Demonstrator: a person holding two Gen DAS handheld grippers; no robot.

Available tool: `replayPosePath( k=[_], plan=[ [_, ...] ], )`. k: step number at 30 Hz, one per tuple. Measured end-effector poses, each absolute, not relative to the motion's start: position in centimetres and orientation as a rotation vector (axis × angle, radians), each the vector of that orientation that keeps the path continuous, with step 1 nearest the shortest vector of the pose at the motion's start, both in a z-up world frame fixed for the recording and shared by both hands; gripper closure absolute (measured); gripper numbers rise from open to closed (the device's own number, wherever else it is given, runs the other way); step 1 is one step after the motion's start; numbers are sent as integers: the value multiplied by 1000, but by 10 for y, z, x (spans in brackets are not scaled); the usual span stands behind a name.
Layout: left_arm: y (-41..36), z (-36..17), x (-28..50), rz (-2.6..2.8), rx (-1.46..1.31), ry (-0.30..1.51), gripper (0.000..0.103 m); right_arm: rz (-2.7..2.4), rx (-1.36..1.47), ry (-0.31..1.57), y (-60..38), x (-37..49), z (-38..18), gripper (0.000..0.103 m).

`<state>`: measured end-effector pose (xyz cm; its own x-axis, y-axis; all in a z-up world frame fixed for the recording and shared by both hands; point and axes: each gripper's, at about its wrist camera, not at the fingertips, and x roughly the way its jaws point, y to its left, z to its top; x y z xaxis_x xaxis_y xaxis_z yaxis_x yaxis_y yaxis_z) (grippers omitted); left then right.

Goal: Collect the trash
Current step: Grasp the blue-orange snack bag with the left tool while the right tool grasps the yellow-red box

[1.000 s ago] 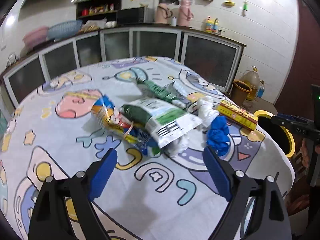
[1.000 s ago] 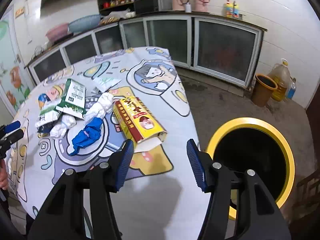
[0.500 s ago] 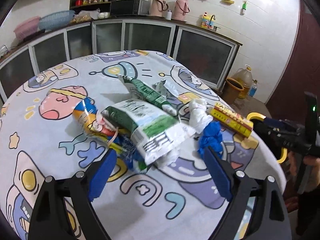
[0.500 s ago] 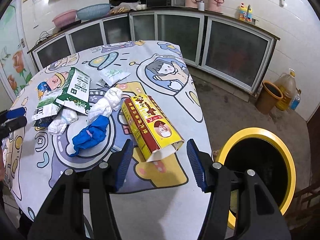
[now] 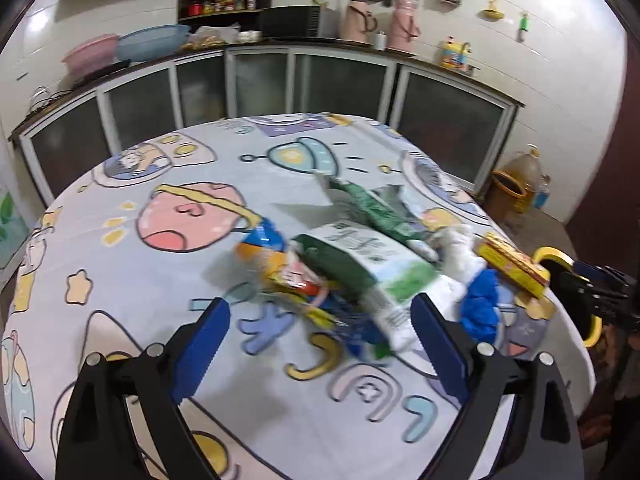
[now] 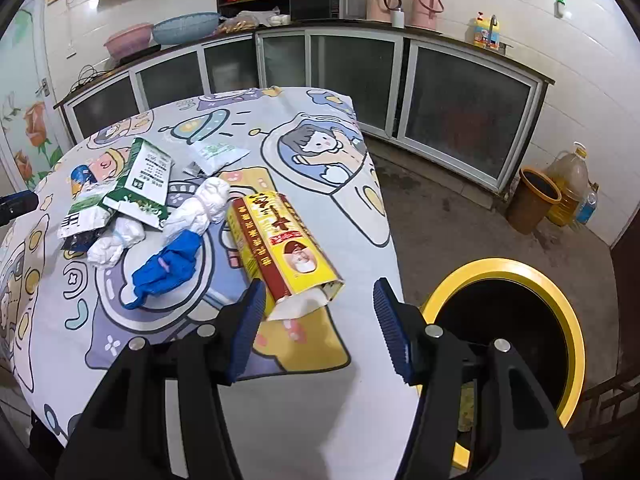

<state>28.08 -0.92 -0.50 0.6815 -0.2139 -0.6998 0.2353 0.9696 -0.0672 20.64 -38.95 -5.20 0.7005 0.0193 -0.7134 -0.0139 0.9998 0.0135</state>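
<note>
Trash lies in a heap on the cartoon-print tablecloth (image 5: 120,280): a green-and-white bag (image 5: 360,268), an orange snack wrapper (image 5: 276,264), crumpled white paper (image 6: 200,208), a blue glove (image 6: 168,268) and a yellow-red carton (image 6: 284,248). My left gripper (image 5: 320,344) hangs open just short of the bag and wrapper, holding nothing. My right gripper (image 6: 320,320) is open too; the carton's torn end lies between its fingertips, untouched by the pads. A yellow-rimmed bin (image 6: 500,266) stands on the floor just right of the table. The right gripper (image 5: 600,292) also shows at the left view's right edge.
The table's near-right edge drops off beside the bin. A brown bucket (image 6: 536,200) and an oil jug (image 6: 568,184) stand by the glass-front cabinets (image 6: 460,120) along the back wall. Bare cloth lies to the left of the heap.
My left gripper has slid across the table, so the heap now sits lower and nearer between its fingers. The carton's end has come slightly closer to the right fingers. Both stayed open.
</note>
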Motion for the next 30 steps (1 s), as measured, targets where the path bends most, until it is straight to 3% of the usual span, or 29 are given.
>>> replayPosePath(
  k=[15, 17, 19, 20, 25, 30],
  plan=[
    [21, -42, 353, -197, -204, 879, 15, 36, -64, 817, -377, 243, -58, 46],
    [22, -48, 359, -201, -230, 898, 15, 61, -86, 823, -374, 248, -59, 42],
    [25, -53, 365, -208, -262, 917, 15, 104, -106, 819, -369, 251, -56, 22],
    [26, -56, 368, -213, -276, 925, 15, 132, -116, 830, -366, 251, -56, 18],
    [29, -63, 379, -223, -318, 946, 15, 198, -247, 918, -350, 273, -65, 17],
    [28, -72, 391, -222, -341, 962, 15, 209, -181, 1005, -359, 302, -83, 19]
  ],
)
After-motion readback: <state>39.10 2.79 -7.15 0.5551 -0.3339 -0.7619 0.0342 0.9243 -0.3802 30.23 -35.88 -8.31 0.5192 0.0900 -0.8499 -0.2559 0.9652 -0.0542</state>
